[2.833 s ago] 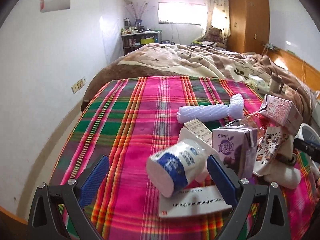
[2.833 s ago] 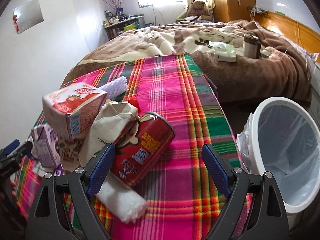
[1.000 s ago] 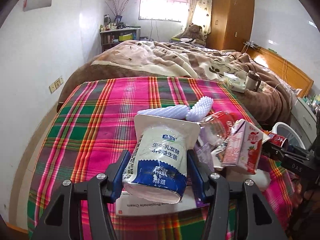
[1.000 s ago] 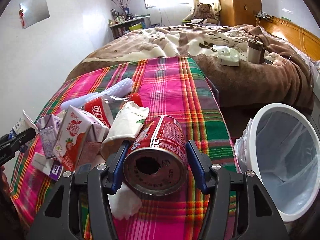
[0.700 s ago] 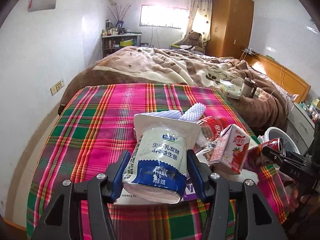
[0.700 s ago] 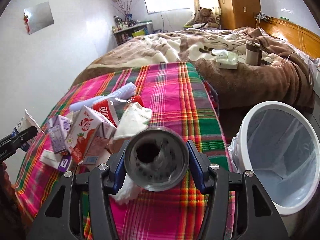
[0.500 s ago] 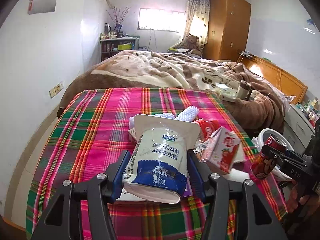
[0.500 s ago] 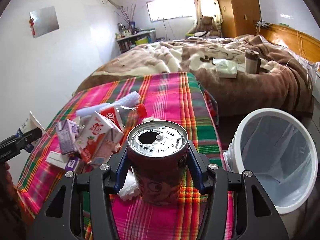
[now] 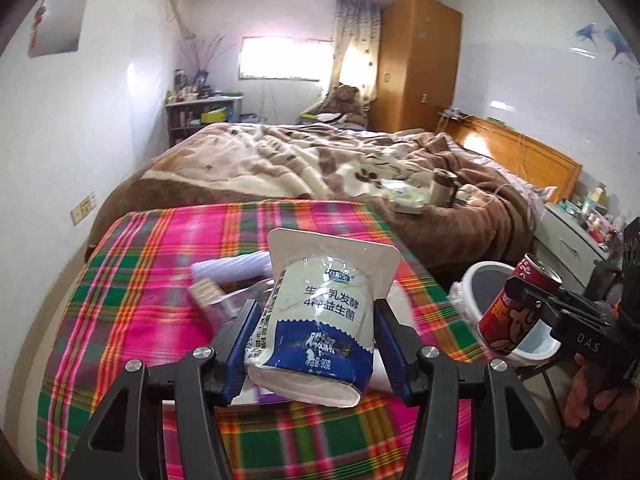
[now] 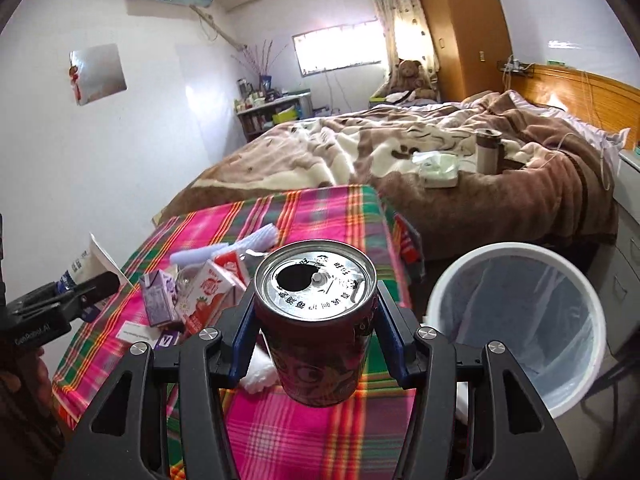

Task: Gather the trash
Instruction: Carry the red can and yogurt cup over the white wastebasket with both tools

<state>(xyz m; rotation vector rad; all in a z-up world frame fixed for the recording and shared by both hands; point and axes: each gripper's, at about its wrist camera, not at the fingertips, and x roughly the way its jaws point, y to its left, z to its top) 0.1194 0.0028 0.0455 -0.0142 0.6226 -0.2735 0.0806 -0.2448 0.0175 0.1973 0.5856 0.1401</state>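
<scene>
Beyond the plaid table (image 10: 320,432) lies the bed (image 10: 460,168), its brown blanket rumpled, with a mug (image 10: 487,151) standing on it (a tissue pack sits just beside). On the floor at the table's right edge stands the bin (image 10: 516,332), white-rimmed and lined with a clear bag, its mouth open upward.

Across the plaid cloth the trash is heaped near the middle: a strawberry carton (image 10: 210,294) leaning against a purple carton (image 10: 158,294), white foam netting (image 10: 224,246) behind them, and a flat white box partly under the pile.

Right gripper (image 10: 316,330) has its blue pads pressed on both sides of the can (image 10: 316,320), which is upright, lifted clear of the cloth, top hole showing; from the left wrist view the can (image 9: 516,308) hangs in front of the bin's rim (image 9: 476,276).

Left gripper (image 9: 316,340) is clamped on the yogurt cup (image 9: 320,320), tilted with its peeled foil lid end pointing up and away, held above the table (well apart from the bin).
</scene>
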